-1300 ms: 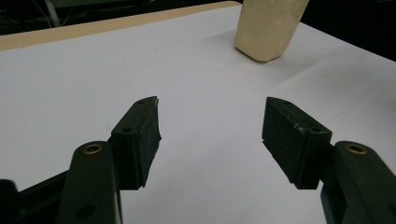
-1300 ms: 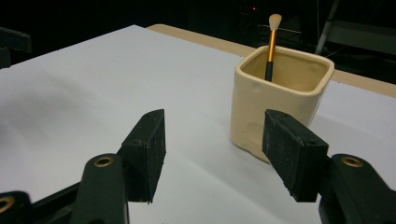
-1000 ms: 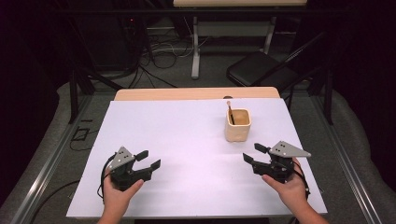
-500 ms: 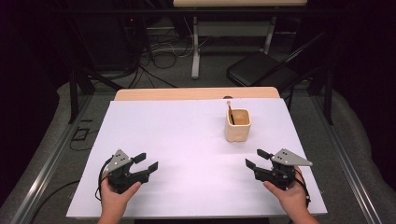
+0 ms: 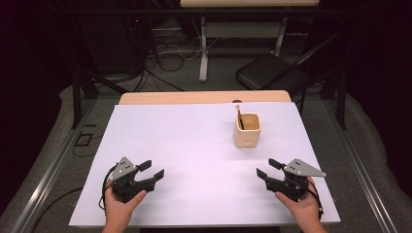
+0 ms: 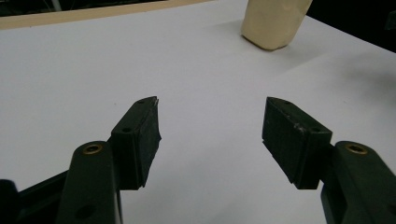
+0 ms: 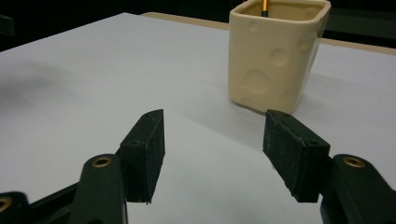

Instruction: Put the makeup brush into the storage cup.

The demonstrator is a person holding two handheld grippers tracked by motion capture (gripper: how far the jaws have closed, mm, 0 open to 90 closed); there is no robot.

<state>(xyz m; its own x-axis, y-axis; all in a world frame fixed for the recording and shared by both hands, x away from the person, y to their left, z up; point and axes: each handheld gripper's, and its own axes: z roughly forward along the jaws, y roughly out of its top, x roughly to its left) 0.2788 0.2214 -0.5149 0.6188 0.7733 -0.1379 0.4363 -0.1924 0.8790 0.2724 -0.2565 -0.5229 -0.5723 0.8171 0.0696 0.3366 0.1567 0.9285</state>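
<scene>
Lab-like recording space, dark surround, metal frame point(image 5: 77, 92), loose floor cables point(image 5: 167, 48), white-covered table point(image 5: 170, 141), folding chair point(image 5: 272, 73)

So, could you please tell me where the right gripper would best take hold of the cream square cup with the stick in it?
Probably across two opposite flat walls of the cream square cup, approaching level from the person's side with the right gripper. It stands upright with straight sides narrower than the open fingers; stay below the rim, away from the thin wooden stick.
</scene>
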